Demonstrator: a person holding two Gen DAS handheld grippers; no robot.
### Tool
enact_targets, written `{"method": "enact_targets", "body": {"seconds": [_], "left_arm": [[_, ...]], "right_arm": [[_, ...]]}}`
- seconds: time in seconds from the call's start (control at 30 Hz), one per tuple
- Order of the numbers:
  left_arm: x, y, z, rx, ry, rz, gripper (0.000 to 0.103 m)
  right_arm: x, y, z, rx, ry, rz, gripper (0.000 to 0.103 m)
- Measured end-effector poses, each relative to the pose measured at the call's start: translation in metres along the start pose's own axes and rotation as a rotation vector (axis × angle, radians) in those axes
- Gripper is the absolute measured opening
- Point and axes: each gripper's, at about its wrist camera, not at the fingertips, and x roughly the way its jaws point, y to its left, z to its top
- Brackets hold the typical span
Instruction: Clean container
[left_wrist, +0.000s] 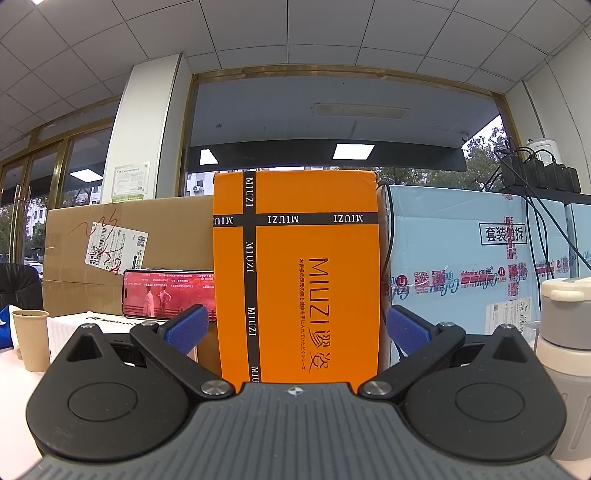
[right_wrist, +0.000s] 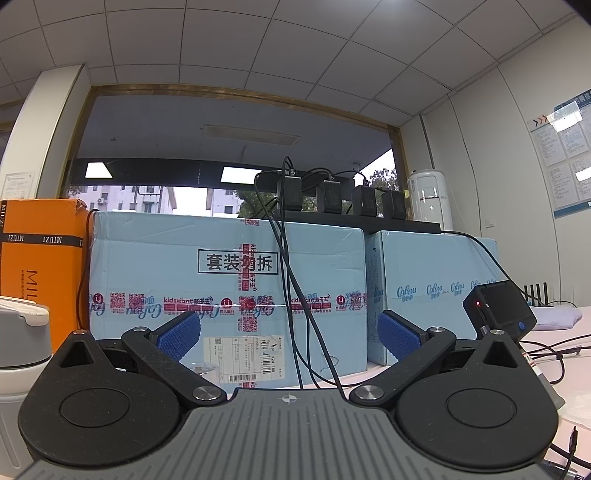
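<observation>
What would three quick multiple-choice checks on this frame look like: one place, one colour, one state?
1. Where is the phone?
A. left of the orange box
B. on top of the blue box
C. in the paper cup

2. What colour are the tong pads?
A. red
B. blue
C. green

3. State of the right tongs?
A. shut on a cable
B. shut, empty
C. open, empty

Key: A, it leans against the brown box beside the orange box. B, both pads are blue. C, the pads stand wide apart with nothing between.

Orange MIUZI box (left_wrist: 299, 273), pale blue cartons (right_wrist: 229, 284), phone (left_wrist: 168, 293), perhaps chargers (right_wrist: 332, 195)
</observation>
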Motion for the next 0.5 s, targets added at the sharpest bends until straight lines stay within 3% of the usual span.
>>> {"method": "enact_targets", "body": {"seconds": [0.5], "left_arm": [[0.0004, 0.0007, 0.0002, 0.0, -0.001, -0.003, 0.103]], "right_arm": [[0.0003, -0.0012, 0.0003, 0.002, 0.0, -0.001, 0.103]]}}
